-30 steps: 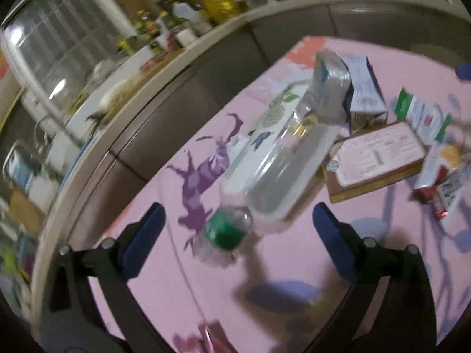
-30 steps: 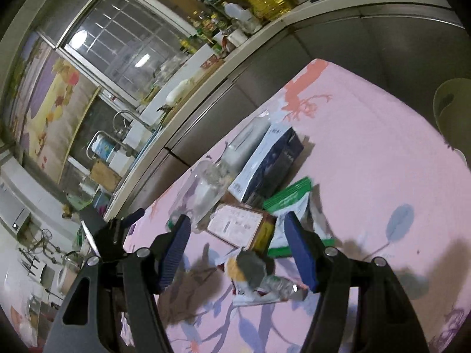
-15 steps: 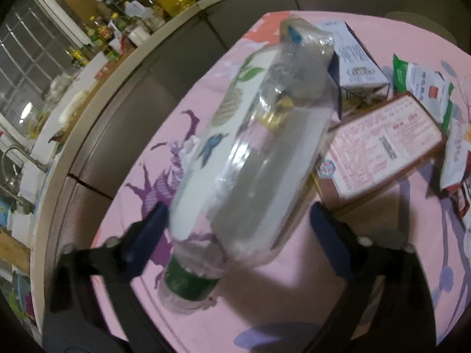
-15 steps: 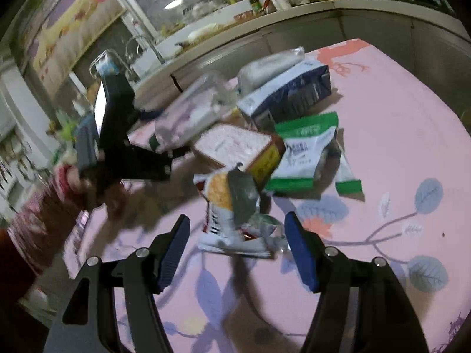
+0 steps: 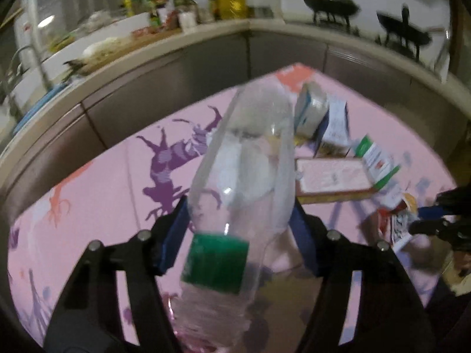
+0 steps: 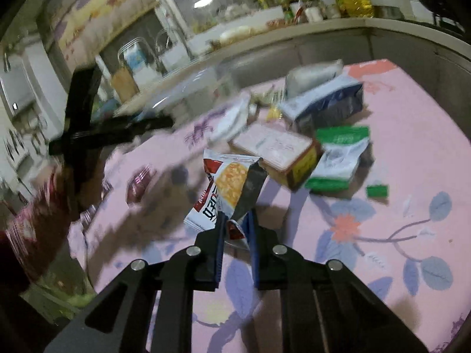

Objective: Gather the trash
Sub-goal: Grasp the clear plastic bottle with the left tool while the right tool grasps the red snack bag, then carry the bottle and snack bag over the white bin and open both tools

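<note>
Two black hand-held grippers with blue pads are working over a tabletop [image 6: 412, 135] covered in a pink floral cloth, in a dim kitchen.

The left hand-held gripper [image 5: 240, 229] is closing its jaws around a clear plastic bottle [image 5: 250, 158] with a green label. The bottle is sitting between the blue pads with its neck end toward the camera and its base pointing away, raised above the cloth. The pads are lying against its sides.

The right hand-held gripper [image 6: 237, 229] is closing to a narrow gap on the near corner of a torn snack wrapper [image 6: 226, 188], white and red with a yellow picture and a silver lining showing. The rest of the wrapper is resting on the cloth ahead of the jaws.

Just beyond the wrapper, a flat cardboard box [image 6: 279, 153] with a yellow edge is lying on the tabletop. To its right, a green and white packet [image 6: 338, 153] is lying beside it, touching or nearly so. Behind them, a blue and white carton [image 6: 326, 103] is lying on its side, with a silvery pouch [image 6: 312, 73] behind it.

A kitchen worktop [image 6: 265, 38] crowded with bottles and jars is running along the far wall.
</note>
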Demonstrator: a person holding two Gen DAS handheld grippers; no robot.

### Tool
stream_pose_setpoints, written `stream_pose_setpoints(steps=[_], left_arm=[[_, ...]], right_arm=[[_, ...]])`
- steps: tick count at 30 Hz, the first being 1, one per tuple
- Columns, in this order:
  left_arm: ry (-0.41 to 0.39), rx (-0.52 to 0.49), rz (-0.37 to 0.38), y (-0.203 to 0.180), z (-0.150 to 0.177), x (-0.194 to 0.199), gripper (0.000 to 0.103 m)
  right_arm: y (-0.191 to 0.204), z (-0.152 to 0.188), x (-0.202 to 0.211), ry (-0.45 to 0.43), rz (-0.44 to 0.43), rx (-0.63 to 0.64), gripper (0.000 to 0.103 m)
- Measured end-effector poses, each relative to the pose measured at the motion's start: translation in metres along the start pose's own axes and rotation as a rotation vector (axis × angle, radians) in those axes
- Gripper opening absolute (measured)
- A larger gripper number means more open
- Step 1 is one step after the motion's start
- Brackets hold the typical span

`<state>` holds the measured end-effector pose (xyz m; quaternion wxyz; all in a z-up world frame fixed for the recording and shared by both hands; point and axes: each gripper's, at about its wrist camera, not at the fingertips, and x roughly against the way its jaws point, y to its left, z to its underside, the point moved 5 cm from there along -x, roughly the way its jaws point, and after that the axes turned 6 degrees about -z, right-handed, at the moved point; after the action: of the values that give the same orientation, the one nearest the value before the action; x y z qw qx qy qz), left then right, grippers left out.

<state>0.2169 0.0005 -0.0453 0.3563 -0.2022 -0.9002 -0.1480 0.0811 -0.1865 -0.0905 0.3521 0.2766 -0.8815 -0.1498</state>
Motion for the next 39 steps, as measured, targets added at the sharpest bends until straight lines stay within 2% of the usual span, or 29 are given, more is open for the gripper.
stream_pose_setpoints(steps=[4,8,11,16,19,22,26,30,32,33,34,36,39], left_arm=[[-0.047,0.014,0.014,-0.012,-0.012,0.028,0.063],[-0.077,-0.023,0.045,-0.037,-0.029,0.041,0.063],[-0.097,-0.060,0.099,-0.068,-0.045,0.047,0.063],[-0.086,-0.146,0.220,-0.139,-0.079,0.036,0.062],[-0.078,-0.229,0.299,-0.199,-0.100,0.022,0.062],[-0.061,-0.313,0.361,-0.262,-0.120,0.005,0.062],[0.010,-0.395,0.412,-0.342,-0.142,-0.033,0.062],[0.100,-0.436,0.417,-0.396,-0.151,-0.073,0.062],[0.125,-0.448,0.396,-0.419,-0.155,-0.091,0.062],[0.130,-0.445,0.381,-0.431,-0.157,-0.100,0.064],[0.145,-0.435,0.372,-0.440,-0.158,-0.108,0.066],[0.167,-0.411,0.376,-0.450,-0.160,-0.116,0.076],[0.171,-0.378,0.374,-0.458,-0.162,-0.117,0.077]], right_arm=[[-0.018,-0.017,0.034,-0.092,-0.012,-0.051,0.013],[-0.051,-0.022,0.067,-0.171,0.033,-0.130,0.013],[-0.078,-0.021,0.097,-0.236,0.072,-0.178,0.013],[-0.135,-0.024,0.168,-0.365,0.218,-0.234,0.013],[-0.183,-0.024,0.208,-0.422,0.312,-0.306,0.013],[-0.235,-0.021,0.233,-0.424,0.400,-0.382,0.013],[-0.290,-0.014,0.229,-0.350,0.482,-0.446,0.013],[-0.337,-0.003,0.213,-0.265,0.484,-0.535,0.013],[-0.346,0.000,0.205,-0.265,0.470,-0.563,0.018],[-0.350,0.001,0.202,-0.277,0.454,-0.583,0.027],[-0.353,0.003,0.202,-0.288,0.449,-0.600,0.047],[-0.352,0.002,0.202,-0.328,0.445,-0.608,0.071],[-0.348,-0.002,0.211,-0.356,0.469,-0.586,0.074]])
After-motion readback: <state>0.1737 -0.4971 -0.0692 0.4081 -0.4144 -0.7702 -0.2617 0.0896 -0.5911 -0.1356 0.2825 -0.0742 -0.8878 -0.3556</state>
